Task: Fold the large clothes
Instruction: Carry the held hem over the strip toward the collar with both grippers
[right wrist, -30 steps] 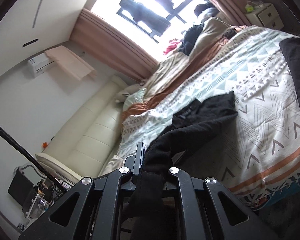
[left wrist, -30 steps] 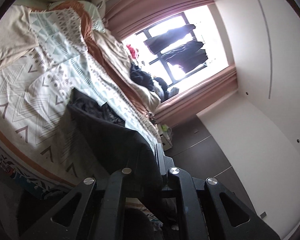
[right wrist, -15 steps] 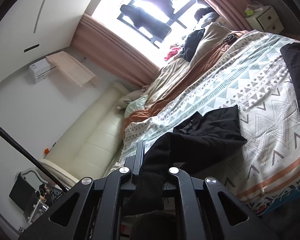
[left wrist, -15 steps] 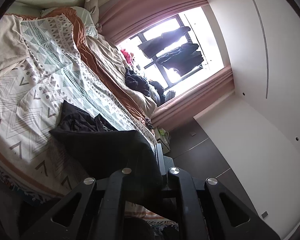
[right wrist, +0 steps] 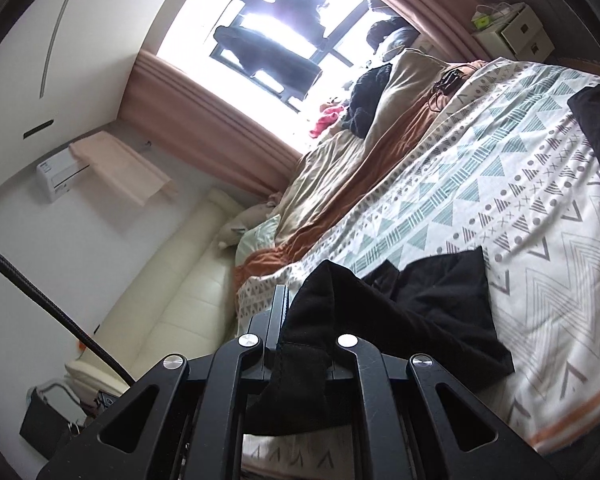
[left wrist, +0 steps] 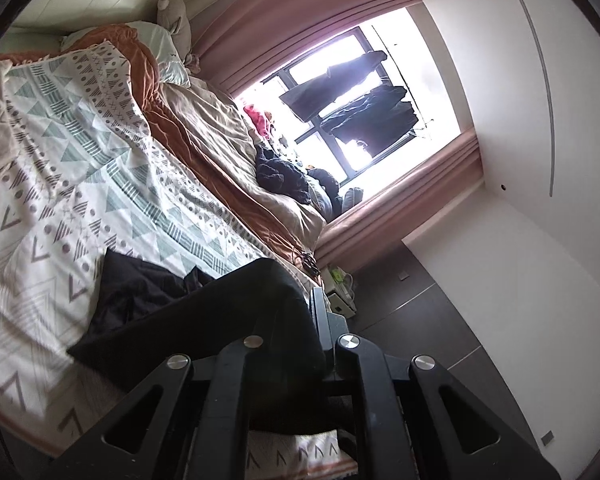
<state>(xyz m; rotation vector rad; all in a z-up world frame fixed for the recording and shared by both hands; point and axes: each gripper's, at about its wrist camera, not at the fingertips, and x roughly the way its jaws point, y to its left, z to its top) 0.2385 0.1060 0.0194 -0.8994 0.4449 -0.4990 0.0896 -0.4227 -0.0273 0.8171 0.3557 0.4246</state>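
Both tools carried black garment [left wrist: 204,320] farther across patterned bedspread [left wrist: 100,168].

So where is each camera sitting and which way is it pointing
Left wrist: sits on the left claw, looks along its fingers over the bed toward the window; the claw is shut on the black garment.
Right wrist: sits on the right claw, facing the same bed, the window and a sofa; the claw is shut on the black garment.
Shared: bed, window, garment; both views are tilted.
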